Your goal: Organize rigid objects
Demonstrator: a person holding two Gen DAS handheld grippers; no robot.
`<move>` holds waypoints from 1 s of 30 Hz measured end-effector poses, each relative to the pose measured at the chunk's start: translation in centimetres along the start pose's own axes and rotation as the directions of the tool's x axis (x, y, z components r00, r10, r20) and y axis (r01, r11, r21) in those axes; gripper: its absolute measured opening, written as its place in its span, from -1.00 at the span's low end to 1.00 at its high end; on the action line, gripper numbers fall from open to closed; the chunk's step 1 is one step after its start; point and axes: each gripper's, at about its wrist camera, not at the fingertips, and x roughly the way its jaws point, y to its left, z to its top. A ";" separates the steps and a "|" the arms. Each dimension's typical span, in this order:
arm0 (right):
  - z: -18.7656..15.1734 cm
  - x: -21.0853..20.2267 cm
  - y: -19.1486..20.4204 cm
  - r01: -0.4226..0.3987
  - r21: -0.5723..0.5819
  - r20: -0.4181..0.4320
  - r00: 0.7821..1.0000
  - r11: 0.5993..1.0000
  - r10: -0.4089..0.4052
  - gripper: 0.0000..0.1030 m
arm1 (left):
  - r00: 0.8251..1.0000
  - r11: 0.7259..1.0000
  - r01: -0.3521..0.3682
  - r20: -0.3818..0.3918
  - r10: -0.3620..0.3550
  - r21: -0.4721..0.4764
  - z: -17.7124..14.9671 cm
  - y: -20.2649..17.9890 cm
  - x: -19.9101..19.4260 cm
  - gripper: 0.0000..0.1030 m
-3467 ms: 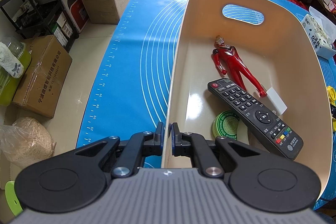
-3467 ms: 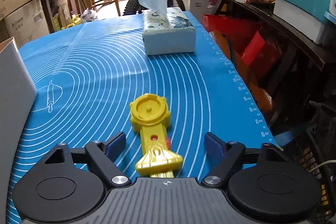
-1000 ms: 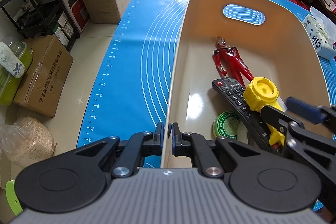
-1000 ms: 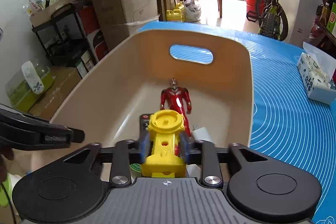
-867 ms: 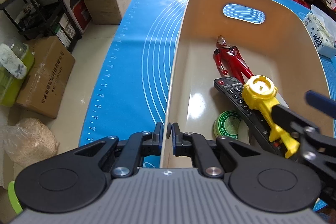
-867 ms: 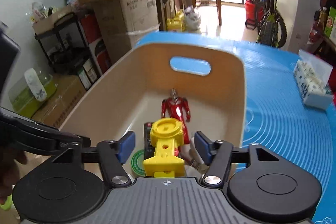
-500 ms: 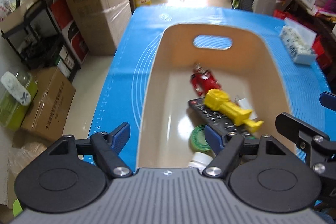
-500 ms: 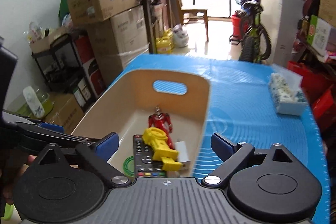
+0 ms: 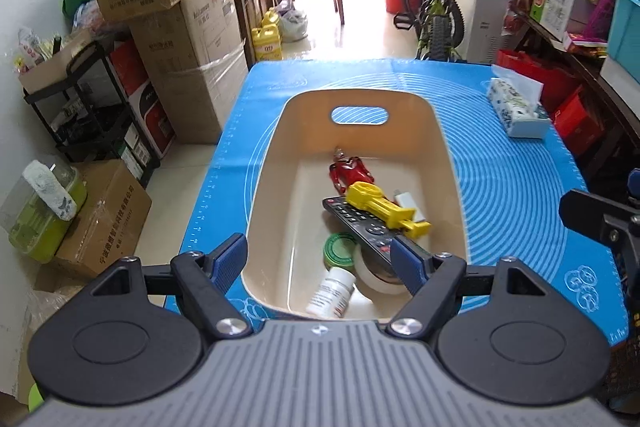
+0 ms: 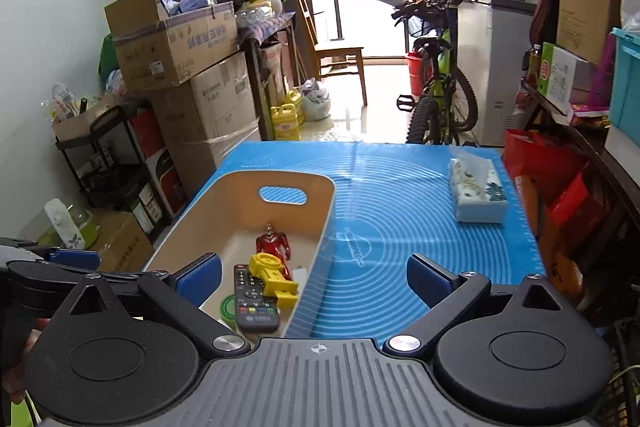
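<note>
Since the yellow toy [image 9: 382, 205] lies in the bin [image 9: 448, 163], across the remote [image 9: 362, 225], its long axis slants away to my left. It sits ahead of and below both tools, nearer my left gripper [image 9: 320, 261], whose jaws stand apart, empty. My right gripper [image 10: 312, 281] is opening, nothing between. Carton print is too blurred to read.

a cluttered home storeroom: stacked cardboard boxes [image 10: 176, 39], bicycle [image 10: 444, 95], chair [image 10: 340, 59].
</note>
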 end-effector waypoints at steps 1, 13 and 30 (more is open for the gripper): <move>-0.2 -0.7 -0.2 0.000 0.005 0.003 1.000 1.000 0.000 0.91 | 1.000 1.000 -0.001 0.006 0.001 0.003 -0.2 -0.3 -0.6 0.53; -4.7 -5.9 -2.3 -0.002 0.016 0.002 1.000 1.000 0.002 0.91 | 0.995 0.999 -0.004 0.102 -0.001 0.048 -3.8 -3.7 -5.0 0.53; -12.3 -8.8 -5.3 0.090 0.029 0.046 0.995 0.996 -0.091 0.91 | 0.991 0.997 0.044 0.125 -0.051 0.060 -10.5 -7.6 -4.6 0.53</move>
